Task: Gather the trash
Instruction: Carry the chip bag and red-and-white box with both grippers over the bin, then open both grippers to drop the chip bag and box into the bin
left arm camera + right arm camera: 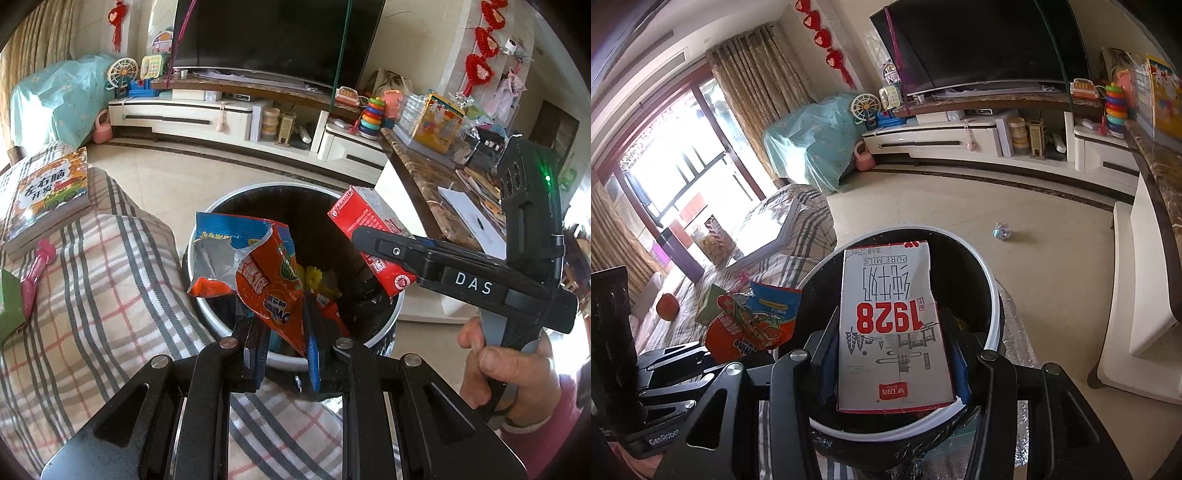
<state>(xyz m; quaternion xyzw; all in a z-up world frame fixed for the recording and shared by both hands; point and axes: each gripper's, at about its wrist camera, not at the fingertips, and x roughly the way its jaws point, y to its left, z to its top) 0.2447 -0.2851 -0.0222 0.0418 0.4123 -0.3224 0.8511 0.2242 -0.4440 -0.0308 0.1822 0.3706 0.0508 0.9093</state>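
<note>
Over the round black white-rimmed bin (373,341), the left gripper (284,328) pinches a torn orange-blue foil snack wrapper (258,269), and the right gripper (894,354) clamps a red-and-white paper milk carton (890,328) (both seemingly poised for dropping).

You have a torn, crumpled orange and blue snack wrapper (266,273) held above the near rim of the round black bin (207,236) with its white rim. Your red and white milk carton (890,332) hangs tilted over the bin's open mouth.
</note>
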